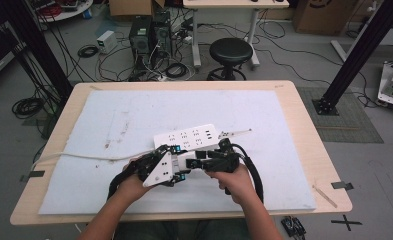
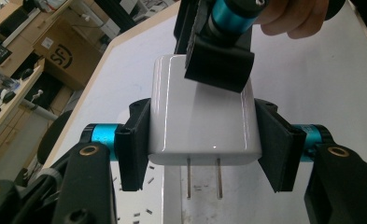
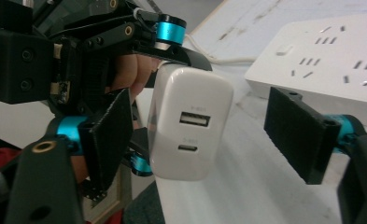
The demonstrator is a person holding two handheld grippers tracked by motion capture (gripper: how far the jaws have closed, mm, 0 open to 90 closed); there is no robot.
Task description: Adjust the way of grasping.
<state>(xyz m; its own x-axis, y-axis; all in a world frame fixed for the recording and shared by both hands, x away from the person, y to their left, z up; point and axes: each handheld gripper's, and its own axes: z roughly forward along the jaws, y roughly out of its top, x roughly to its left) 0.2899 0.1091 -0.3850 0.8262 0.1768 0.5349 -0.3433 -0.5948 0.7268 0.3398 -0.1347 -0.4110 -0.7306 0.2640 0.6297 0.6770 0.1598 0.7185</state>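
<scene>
A white USB charger [image 2: 202, 116] with two metal prongs [image 2: 189, 177] hangs just above the table, in front of the white power strip [image 1: 186, 137]. My left gripper [image 2: 202, 114] is shut on it, one pad on each side face. The charger's port face [image 3: 186, 126] looks toward my right gripper [image 3: 202, 112], which stands open around it. Its left pad [image 3: 111, 135] is close beside the charger and its right pad [image 3: 298, 130] is well clear. In the high view both grippers [image 1: 181, 165] [image 1: 200, 159] meet nose to nose at the mat's front centre.
The power strip [image 3: 321, 60] lies on a white mat [image 1: 134, 115] over the wooden table [image 1: 304, 125], with its white cord [image 1: 84, 156] running off to the left. A thin white stick [image 1: 236, 133] lies by the strip's right end. A black stool [image 1: 230, 52] stands behind the table.
</scene>
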